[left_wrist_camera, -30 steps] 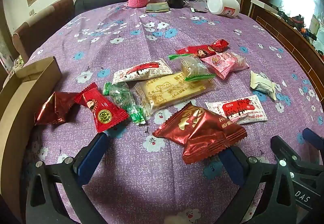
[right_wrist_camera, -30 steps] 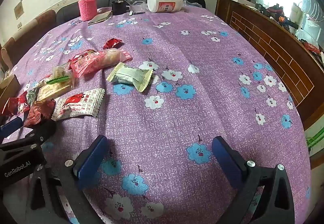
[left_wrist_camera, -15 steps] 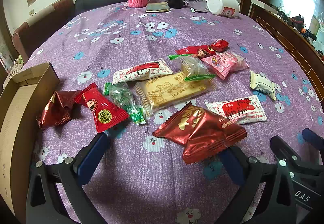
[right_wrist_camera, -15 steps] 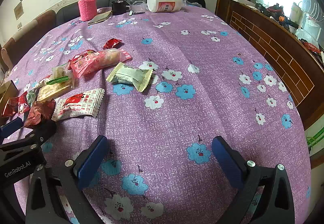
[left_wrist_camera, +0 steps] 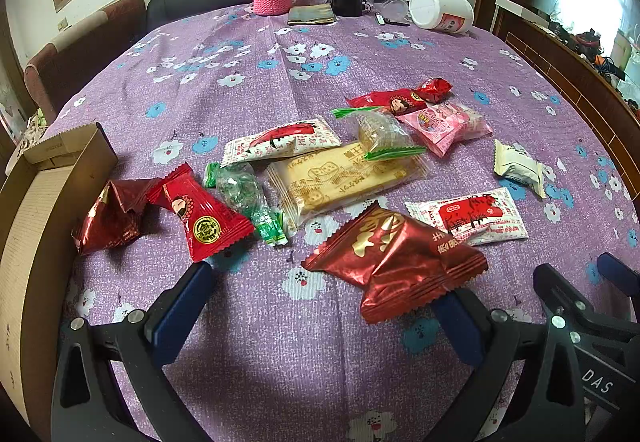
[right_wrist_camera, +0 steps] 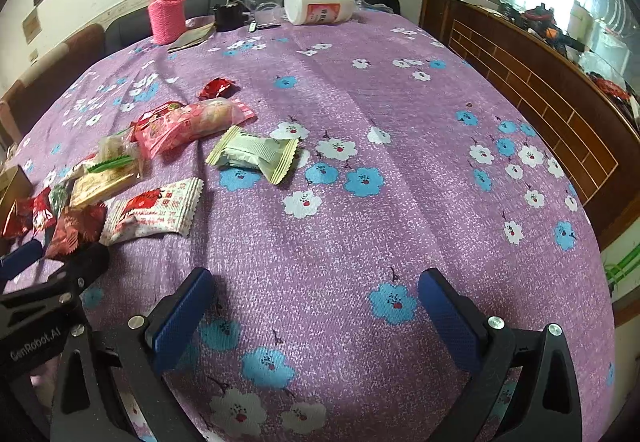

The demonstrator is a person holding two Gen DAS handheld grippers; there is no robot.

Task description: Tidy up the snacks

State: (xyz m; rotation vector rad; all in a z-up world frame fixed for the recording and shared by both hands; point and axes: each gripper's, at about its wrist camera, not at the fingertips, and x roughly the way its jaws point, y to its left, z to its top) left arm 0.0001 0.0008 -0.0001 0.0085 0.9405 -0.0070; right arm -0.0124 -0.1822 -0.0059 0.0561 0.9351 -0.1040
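I see the table point(left_wrist_camera: 256, 90) filling both views under its purple flowered cloth; the cardboard box point(left_wrist_camera: 36, 210) lies along the left edge of the left view; the snacks point(left_wrist_camera: 344, 174) lie scattered across the centre, none boxed.

Left gripper point(left_wrist_camera: 320, 296): fingers apart, holding nothing, low in the frame; its right finger sits under the edge of the big red packet point(left_wrist_camera: 396, 258). Right gripper point(right_wrist_camera: 314, 306): fingers apart, holding nothing, over bare cloth at the bottom centre of the right view.

Risks, as I judge them: the box wall may catch a carried packet; closing low may pinch cloth and drag the pile; the glossy packet may slip; the small green candy point(left_wrist_camera: 244, 194), touching the red sachet point(left_wrist_camera: 204, 218), may be lifted with it.
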